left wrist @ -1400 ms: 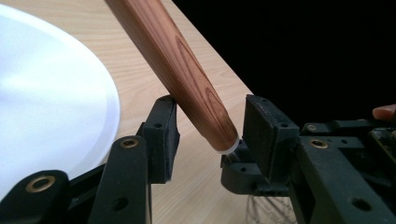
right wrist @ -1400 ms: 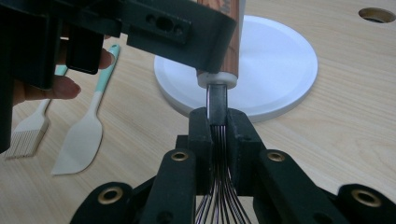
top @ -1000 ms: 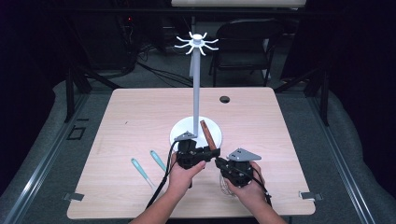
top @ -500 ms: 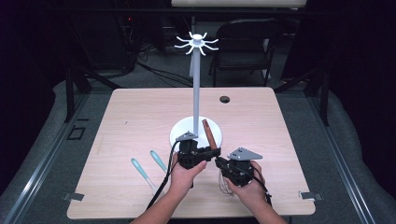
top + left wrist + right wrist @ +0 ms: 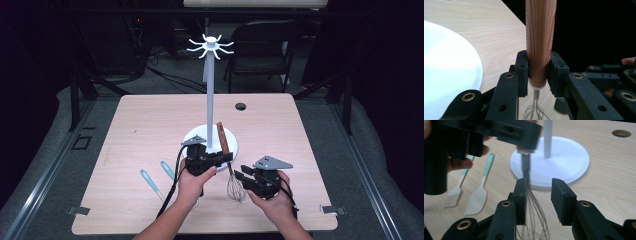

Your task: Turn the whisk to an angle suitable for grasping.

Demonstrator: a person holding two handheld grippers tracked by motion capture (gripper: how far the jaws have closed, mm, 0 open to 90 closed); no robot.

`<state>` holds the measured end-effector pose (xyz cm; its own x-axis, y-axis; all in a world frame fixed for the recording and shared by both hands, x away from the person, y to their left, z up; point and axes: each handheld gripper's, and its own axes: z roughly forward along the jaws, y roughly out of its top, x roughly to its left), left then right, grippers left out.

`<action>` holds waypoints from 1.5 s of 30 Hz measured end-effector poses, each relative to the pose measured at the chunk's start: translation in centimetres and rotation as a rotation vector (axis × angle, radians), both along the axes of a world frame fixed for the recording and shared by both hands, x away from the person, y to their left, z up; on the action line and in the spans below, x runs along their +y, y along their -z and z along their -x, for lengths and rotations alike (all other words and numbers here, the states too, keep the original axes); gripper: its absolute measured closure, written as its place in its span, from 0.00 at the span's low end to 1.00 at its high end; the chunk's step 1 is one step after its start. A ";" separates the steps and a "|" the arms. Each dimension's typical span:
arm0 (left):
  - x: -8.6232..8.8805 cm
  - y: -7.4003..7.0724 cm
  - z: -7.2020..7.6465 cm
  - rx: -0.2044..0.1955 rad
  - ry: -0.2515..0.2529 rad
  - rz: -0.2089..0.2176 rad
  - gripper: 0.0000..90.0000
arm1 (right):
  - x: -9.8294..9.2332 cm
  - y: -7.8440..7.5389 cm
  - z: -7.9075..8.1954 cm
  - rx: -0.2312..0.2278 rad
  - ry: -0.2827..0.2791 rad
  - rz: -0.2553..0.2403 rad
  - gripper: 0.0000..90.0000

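Two hand-held grippers work one whisk just in front of the white stand. The high view takes in the whole stand: a round flat base, a slim pale pole and a crown of curved hooks at the top, on a light wood-grain counter. It also shows the whisk's brown handle leaning up beside the pole and its wire head hanging toward the counter.

The left gripper view gives what that view cannot: the handle is reddish, fine-grained wood, round in section, ending in a pale collar and a thin metal neck, with the wire loops below. The left hand-held gripper has its black pads pressed on both sides of that handle just above the collar; its jaws have just been closing, and now clamp the wood.

The right gripper view looks toward the stand's base and shows the thin steel wires between the black jaws of the right hand-held gripper. Those jaws have just been opening and stand partly apart, the wires lying by one pad and clear of the other, so nothing is gripped there. To the left of the base in that view lie a teal-handled brush and a teal-handled spatula, flat on the counter.
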<state>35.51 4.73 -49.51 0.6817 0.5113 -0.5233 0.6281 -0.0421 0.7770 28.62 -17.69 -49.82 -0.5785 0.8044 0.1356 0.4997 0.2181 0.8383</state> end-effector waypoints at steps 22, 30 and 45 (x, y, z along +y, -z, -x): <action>0.2 -4.2 -0.1 -0.110 0.074 -0.143 0.81 | -5.0 4.7 -4.1 0.181 0.145 0.108 0.56; 0.9 -7.0 -0.7 -0.160 0.091 -0.186 0.81 | -4.9 5.2 -4.2 0.192 0.143 0.132 0.53; 2.6 -13.9 -2.5 -0.223 0.120 -0.186 0.81 | -4.8 5.6 -4.3 0.192 0.143 0.138 0.51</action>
